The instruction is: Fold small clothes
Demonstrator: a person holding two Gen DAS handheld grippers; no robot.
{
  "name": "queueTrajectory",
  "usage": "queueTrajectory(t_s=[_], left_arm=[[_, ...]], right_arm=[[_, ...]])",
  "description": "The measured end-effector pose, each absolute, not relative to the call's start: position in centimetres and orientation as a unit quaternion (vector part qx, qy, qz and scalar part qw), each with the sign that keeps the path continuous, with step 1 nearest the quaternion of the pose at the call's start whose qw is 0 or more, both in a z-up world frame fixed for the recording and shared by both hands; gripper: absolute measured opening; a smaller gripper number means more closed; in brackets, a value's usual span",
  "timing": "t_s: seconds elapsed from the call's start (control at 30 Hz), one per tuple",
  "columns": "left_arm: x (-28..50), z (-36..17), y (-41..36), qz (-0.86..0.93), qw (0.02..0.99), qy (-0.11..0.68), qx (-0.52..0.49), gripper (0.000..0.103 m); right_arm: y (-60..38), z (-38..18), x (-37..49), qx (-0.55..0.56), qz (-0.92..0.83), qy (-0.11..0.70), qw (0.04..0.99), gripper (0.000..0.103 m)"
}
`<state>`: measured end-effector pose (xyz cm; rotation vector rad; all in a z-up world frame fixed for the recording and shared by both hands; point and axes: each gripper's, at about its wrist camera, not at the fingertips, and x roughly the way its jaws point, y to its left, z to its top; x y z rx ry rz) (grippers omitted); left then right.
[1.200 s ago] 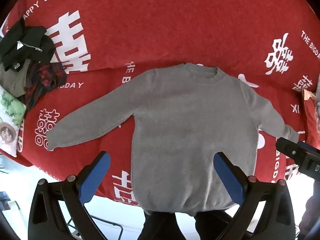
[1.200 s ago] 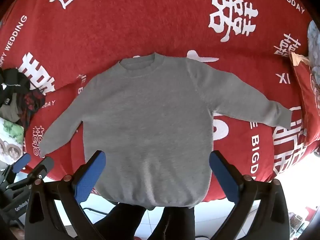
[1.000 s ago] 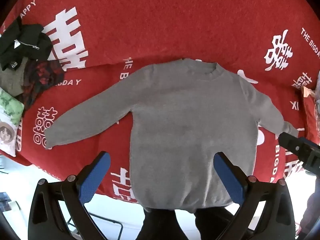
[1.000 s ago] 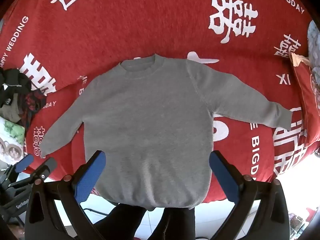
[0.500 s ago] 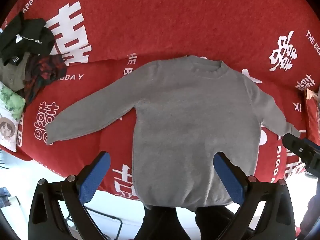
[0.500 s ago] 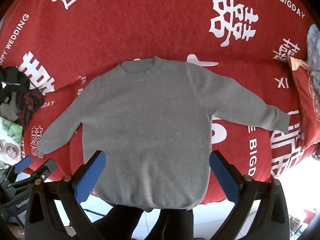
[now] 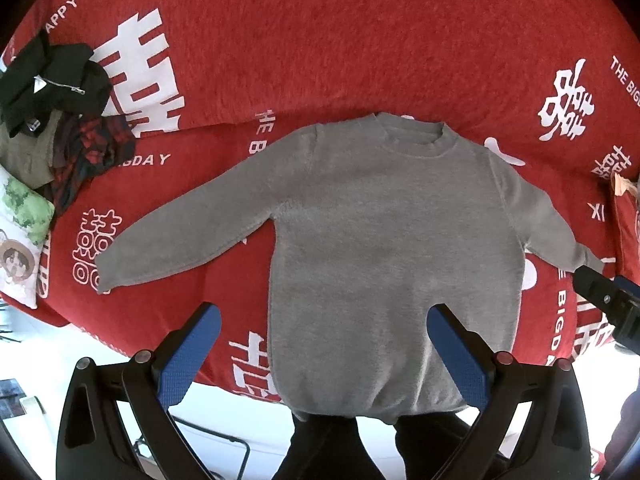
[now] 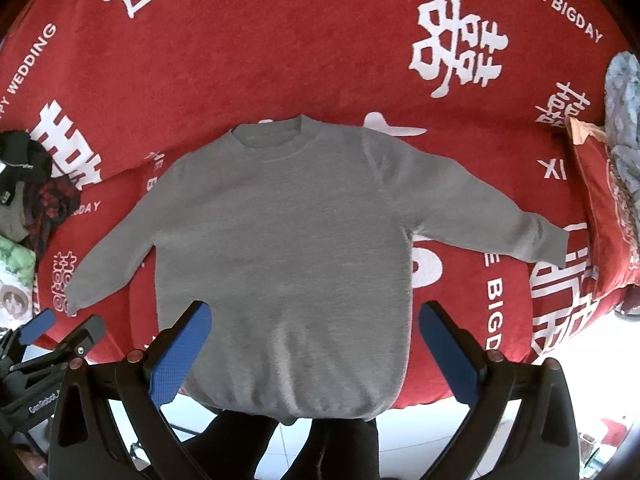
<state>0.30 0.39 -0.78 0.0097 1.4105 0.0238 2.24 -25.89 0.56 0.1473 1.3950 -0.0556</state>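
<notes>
A small grey sweater (image 7: 392,248) lies flat and face up on a red bedspread (image 7: 320,40) with white lettering, both sleeves spread out to the sides, hem at the bed's near edge. It also shows in the right wrist view (image 8: 284,248). My left gripper (image 7: 324,320) is open and empty, held above the hem. My right gripper (image 8: 316,316) is open and empty, also above the hem. The right gripper shows at the right edge of the left wrist view (image 7: 608,300); the left gripper shows at the lower left of the right wrist view (image 8: 48,340).
A pile of dark clothes (image 7: 52,120) lies at the bed's left side, next to a printed cushion (image 7: 20,240). A red pillow (image 8: 604,208) and a pale blue cloth (image 8: 624,92) lie at the right. The person's dark legs (image 7: 360,448) stand at the near bed edge.
Both grippers have shifted slightly, so the sweater sits a little differently in view. The sweater itself has not moved and both grippers stay open.
</notes>
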Motion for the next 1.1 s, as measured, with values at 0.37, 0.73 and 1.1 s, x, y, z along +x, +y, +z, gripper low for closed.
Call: queueTrajectory(t_s=[0.37,0.73,1.1], left_arm=[[0.2,-0.7,0.3,0.014,0.763,0.646,0.012,0.103],[0.0,-0.7,0.4,0.018,0.764,0.644,0.014,0.103],[0.0,-0.7,0.4,0.020,0.765,0.643,0.019,0.103]], right_arm=[[-26.9,0.8,1.7,0.074,-0.049,0.635,0.767,0.103],[-27.0,0.4,1.1,0.079,-0.059,0.641,0.761,0.103],[-27.0,0.2,1.0,0.080,-0.062,0.646,0.757,0.103]])
